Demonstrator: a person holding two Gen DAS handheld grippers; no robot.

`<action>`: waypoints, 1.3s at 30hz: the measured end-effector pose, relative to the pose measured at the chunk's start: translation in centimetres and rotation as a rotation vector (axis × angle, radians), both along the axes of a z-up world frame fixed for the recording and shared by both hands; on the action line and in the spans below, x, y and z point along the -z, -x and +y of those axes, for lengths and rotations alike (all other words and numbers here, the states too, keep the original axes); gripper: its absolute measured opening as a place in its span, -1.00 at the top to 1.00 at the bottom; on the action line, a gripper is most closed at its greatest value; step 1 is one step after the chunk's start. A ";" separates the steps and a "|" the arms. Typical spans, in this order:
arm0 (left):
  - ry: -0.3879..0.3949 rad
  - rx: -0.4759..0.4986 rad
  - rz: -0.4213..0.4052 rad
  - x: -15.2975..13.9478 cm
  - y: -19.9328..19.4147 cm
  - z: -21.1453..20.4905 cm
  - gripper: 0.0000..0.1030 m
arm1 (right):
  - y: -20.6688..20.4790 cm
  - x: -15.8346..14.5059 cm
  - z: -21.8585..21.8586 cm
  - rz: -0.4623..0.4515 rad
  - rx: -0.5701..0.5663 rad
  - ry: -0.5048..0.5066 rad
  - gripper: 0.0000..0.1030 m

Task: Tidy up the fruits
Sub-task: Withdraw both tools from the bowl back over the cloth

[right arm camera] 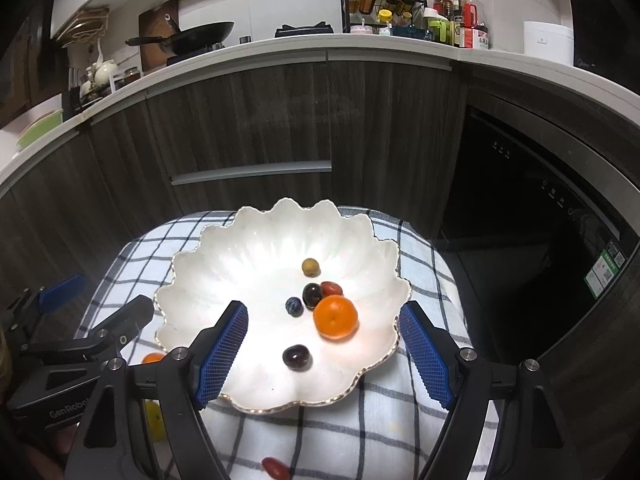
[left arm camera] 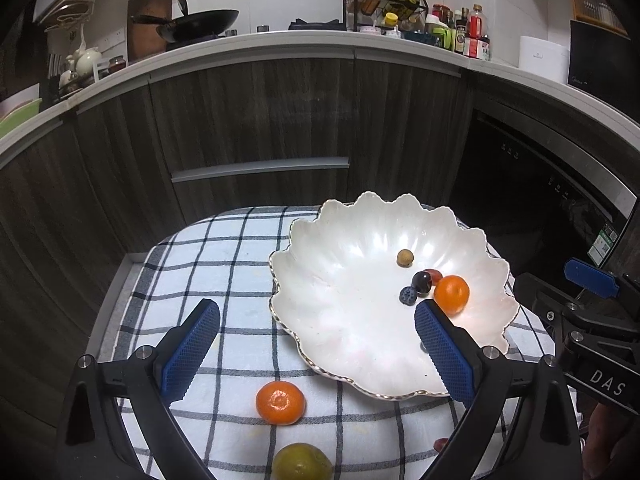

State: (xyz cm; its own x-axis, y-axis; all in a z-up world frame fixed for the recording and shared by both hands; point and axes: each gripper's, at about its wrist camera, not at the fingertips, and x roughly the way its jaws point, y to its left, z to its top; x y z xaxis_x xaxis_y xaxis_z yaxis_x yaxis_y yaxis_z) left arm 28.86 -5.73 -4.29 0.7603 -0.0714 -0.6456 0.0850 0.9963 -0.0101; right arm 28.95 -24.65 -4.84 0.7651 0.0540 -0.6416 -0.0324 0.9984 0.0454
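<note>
The table (left arm camera: 120,280) has a blue-checked cloth (left arm camera: 224,264) over it; on the cloth sit a white scalloped bowl (left arm camera: 320,320), a tangerine (left arm camera: 280,402), a greenish citrus (left arm camera: 302,462) and a small red fruit (right arm camera: 275,469).

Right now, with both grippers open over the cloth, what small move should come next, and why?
Probably lower the left gripper onto the orange mandarin on the checked cloth and close; its jaws are open and empty, and that fruit lies outside the white bowl.

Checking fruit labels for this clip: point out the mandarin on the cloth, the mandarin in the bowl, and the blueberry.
mandarin on the cloth (left arm camera: 280,403), left wrist view, top centre.
mandarin in the bowl (right arm camera: 335,317), right wrist view, middle of its peel.
blueberry (right arm camera: 294,306), right wrist view, centre.
</note>
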 end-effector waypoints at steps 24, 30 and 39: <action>0.004 -0.031 -0.023 -1.1 3.9 1.3 -0.93 | 3.8 -0.9 1.3 -0.023 -0.023 0.003 -0.53; 0.005 -0.037 -0.020 -0.9 4.9 1.5 -0.93 | 4.8 -0.7 1.5 -0.023 -0.029 0.000 -0.53; -0.001 -0.057 -0.006 -0.2 6.7 2.2 -0.93 | 6.3 -0.2 2.1 -0.018 -0.047 -0.006 -0.53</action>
